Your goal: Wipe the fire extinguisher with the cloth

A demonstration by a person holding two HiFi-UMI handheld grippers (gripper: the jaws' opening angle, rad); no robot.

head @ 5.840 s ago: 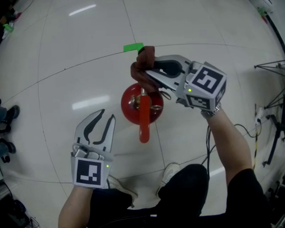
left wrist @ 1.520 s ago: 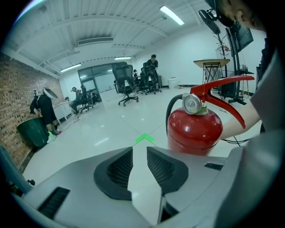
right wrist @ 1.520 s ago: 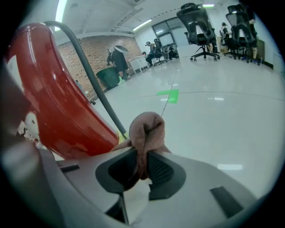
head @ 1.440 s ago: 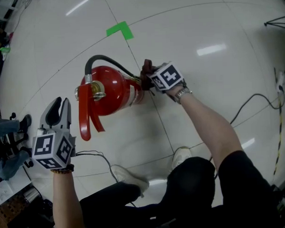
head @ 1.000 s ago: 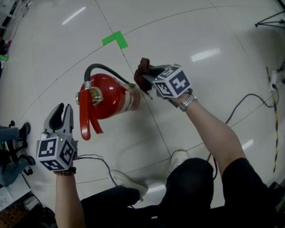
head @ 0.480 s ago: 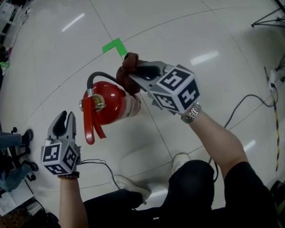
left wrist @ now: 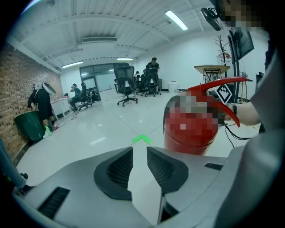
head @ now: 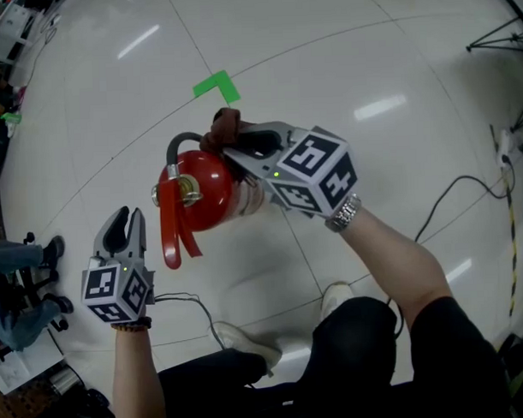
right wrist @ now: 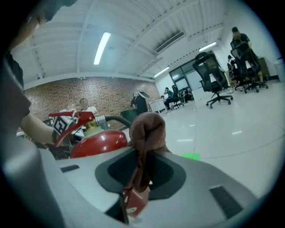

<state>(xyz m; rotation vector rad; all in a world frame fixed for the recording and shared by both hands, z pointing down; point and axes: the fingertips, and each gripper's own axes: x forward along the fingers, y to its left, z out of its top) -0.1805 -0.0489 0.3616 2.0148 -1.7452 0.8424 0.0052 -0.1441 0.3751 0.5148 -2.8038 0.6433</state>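
Note:
A red fire extinguisher [head: 201, 190] stands on the white floor, with its red lever [head: 170, 237] toward me and a black hose [head: 184, 140] arching off its head. My right gripper [head: 232, 145] is shut on a brown cloth [head: 223, 125], held at the extinguisher's upper shoulder by the hose. In the right gripper view the cloth [right wrist: 147, 127] bunches between the pads, with the red body [right wrist: 99, 141] just left of it. My left gripper [head: 125, 224] hovers to the extinguisher's left, apart from it. Its jaws [left wrist: 140, 150] stand narrowly open and empty, and the extinguisher [left wrist: 191, 131] lies ahead and to the right.
A green tape mark [head: 216, 84] lies on the floor beyond the extinguisher. A black cable [head: 449, 189] runs across the floor at the right. My shoes [head: 333, 294] are close below, and another person's feet [head: 50, 251] are at the left edge. Office chairs [left wrist: 124, 87] and people stand far off.
My right gripper has lifted the cloth from the extinguisher's lower side up to its shoulder near the hose. The left gripper has stayed where it was.

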